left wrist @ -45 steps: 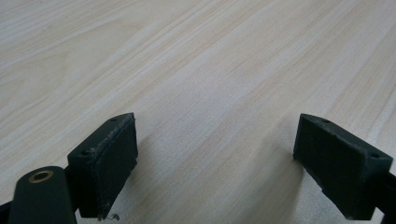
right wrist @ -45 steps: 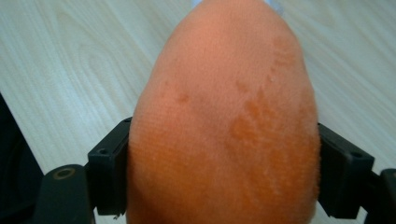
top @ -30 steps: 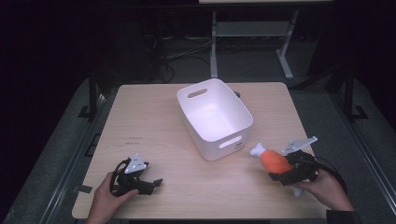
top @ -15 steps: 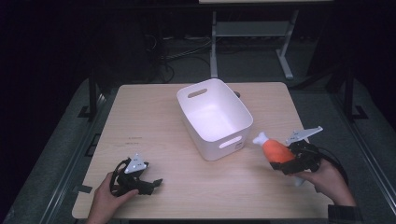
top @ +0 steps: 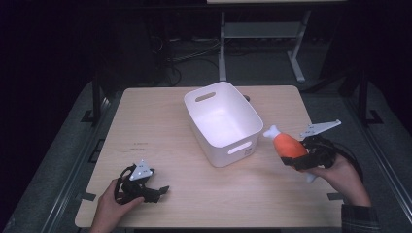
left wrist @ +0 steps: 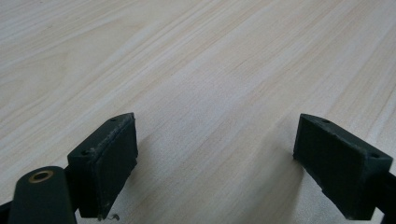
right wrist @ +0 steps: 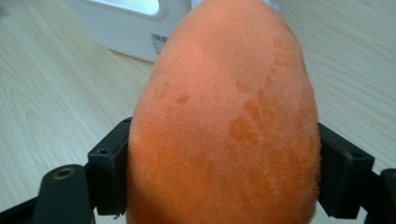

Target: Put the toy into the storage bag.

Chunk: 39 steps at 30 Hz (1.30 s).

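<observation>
The right tongs [top: 297, 158] grip an orange plush drumstick [top: 287, 144] by its fat end, holding it above the desk [top: 160, 121] just right of the white bin [top: 222, 121], its white bone tip pointing toward the bin. The left tongs [top: 158, 191] rest at the desk's near left corner, jaws spread wide and empty.

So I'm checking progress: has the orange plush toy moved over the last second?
Yes. Held in the right tool, the orange plush toy has risen and drawn slightly away from the white bin.
</observation>
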Available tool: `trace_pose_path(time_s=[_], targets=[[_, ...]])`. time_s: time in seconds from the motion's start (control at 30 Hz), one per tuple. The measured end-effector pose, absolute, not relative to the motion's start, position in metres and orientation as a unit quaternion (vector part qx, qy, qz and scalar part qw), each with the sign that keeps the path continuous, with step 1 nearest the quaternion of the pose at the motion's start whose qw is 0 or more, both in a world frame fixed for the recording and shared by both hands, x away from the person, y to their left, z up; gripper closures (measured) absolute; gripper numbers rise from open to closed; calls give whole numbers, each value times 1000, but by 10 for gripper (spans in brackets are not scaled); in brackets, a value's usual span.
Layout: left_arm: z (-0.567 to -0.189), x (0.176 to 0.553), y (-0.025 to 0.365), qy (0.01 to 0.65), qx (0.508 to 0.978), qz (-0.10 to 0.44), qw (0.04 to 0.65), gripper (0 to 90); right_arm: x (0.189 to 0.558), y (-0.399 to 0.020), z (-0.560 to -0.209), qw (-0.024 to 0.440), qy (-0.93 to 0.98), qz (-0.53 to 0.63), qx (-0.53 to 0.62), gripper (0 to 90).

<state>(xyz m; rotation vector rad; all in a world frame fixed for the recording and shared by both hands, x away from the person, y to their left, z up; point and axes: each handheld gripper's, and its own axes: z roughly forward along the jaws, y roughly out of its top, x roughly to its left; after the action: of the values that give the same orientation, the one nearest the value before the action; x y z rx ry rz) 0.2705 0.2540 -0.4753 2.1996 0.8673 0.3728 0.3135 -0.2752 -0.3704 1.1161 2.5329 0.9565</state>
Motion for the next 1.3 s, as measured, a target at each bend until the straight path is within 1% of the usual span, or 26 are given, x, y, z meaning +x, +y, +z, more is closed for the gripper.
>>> trace_pose_path(time_s=[0.63,0.9,1.3], targets=[[-475,271,254,337,856,145,365,127,329,-267,-343,104,858,339,372,205],[-475,270,254,338,855,145,365,127,340,-252,-327,103,859,339,369,205],[-475,271,254,338,855,145,365,127,355,-227,-312,102,864,338,360,206]])
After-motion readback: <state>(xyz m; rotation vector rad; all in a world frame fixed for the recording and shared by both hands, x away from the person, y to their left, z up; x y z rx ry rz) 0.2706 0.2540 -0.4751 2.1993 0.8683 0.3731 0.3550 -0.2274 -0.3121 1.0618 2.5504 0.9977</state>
